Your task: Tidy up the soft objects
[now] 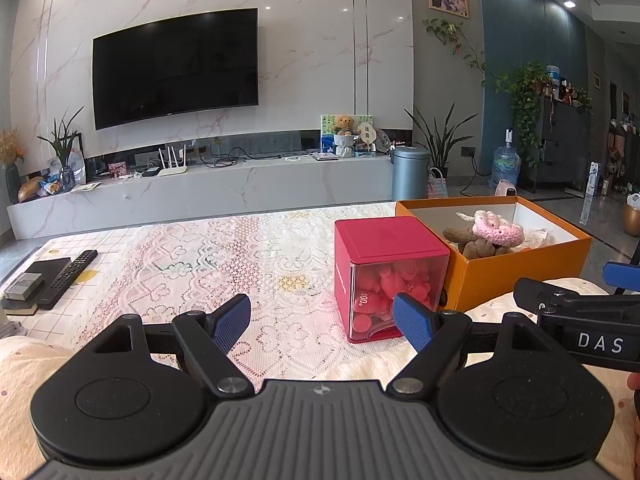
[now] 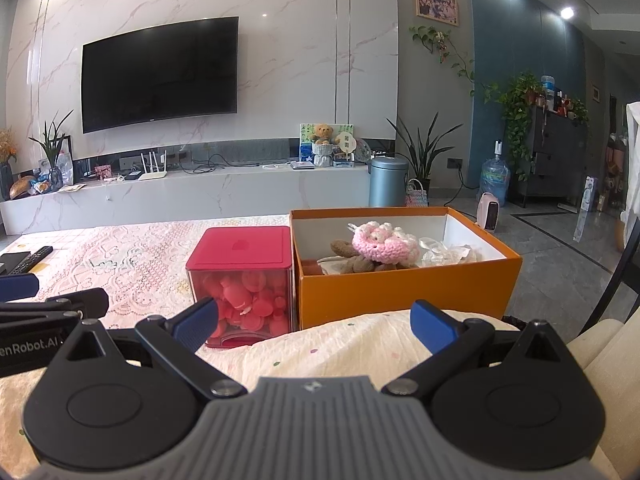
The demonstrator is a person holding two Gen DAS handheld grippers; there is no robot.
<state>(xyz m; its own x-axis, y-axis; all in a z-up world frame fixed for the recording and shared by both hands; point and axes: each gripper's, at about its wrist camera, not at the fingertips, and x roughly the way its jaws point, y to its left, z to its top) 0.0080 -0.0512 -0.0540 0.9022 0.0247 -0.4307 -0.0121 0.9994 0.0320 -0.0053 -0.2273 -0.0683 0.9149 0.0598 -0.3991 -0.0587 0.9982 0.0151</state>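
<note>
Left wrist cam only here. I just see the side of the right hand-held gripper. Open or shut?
Observer: The right hand-held gripper is open, with nothing between its fingers.
Operator: What's under it?
Observer: A cream dotted cloth, just in front of the orange box.
Operator: The red box hides the orange box's left end from me. Toys there?
Observer: No. The brown plush and pink crochet piece sit mid-box, away from the left wall.

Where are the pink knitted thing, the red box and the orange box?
pink knitted thing (image 2: 385, 245), right wrist view, its woolly top.
red box (image 2: 240, 248), right wrist view, its lid.
orange box (image 2: 400, 292), right wrist view, its front wall.
</note>
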